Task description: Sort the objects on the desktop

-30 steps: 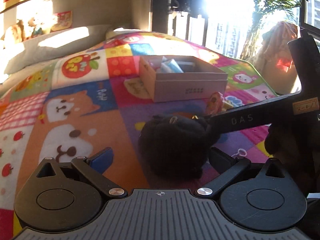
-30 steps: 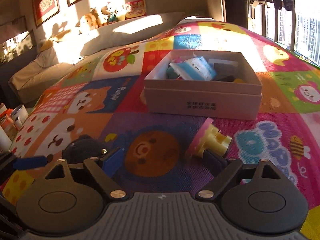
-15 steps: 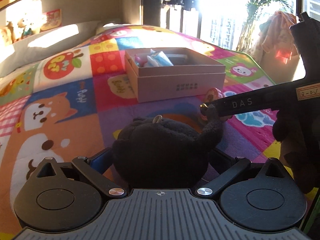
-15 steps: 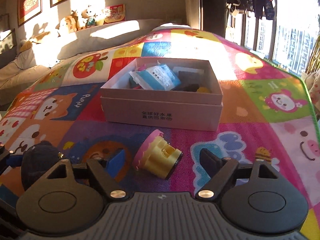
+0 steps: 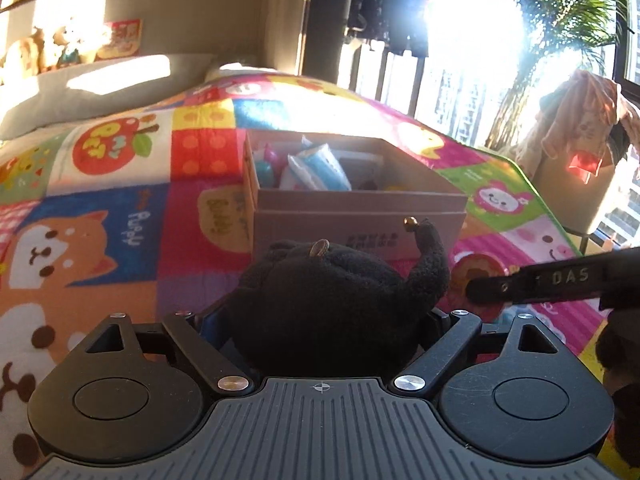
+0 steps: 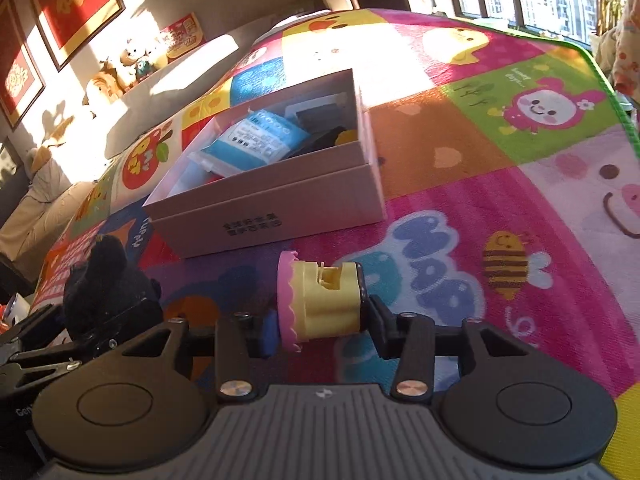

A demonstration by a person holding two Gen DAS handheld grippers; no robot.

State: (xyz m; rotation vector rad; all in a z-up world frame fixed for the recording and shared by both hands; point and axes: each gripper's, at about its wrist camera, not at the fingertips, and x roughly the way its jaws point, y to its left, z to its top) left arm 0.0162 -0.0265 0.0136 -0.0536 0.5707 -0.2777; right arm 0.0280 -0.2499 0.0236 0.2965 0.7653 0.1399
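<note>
1. Between the fingers of the left gripper (image 5: 320, 320), seen from the left wrist camera, sits a black plush toy (image 5: 332, 300), clamped from both sides. The plush hides both fingertips, so only the linkage arms show. Its raised limb with a small metal ring covers part of the printed front wall of the cardboard box (image 5: 360, 216).
2. Past the plush, the box stands open on the patchwork play mat (image 5: 120, 220). A blue packet (image 5: 320, 168) shows inside; the other contents are half hidden by the walls and hard to name. Window glare washes out the far end of the mat.
3. At right in the same view, a black bar marked "DAS" crosses the frame; it belongs to the right gripper, whose body is cut off by the edge.
4. Compared with half a second earlier, the plush sits higher and closer to the box, and the bar has dropped lower and further right.
5. From the right wrist camera, the right gripper (image 6: 320, 320) has its fingers clenched on a yellow toy with a pink frilled rim (image 6: 320, 300). The toy lies on its side between them, just above the mat, near the box (image 6: 260, 208). The far fingertip is hidden behind the toy.
6. At the left edge of this view, the plush (image 6: 108, 288) shows in the left gripper, whose frame is cut off.
7. Half a second earlier the yellow toy lay loose on the mat between spread fingers; now it is gripped.
</note>
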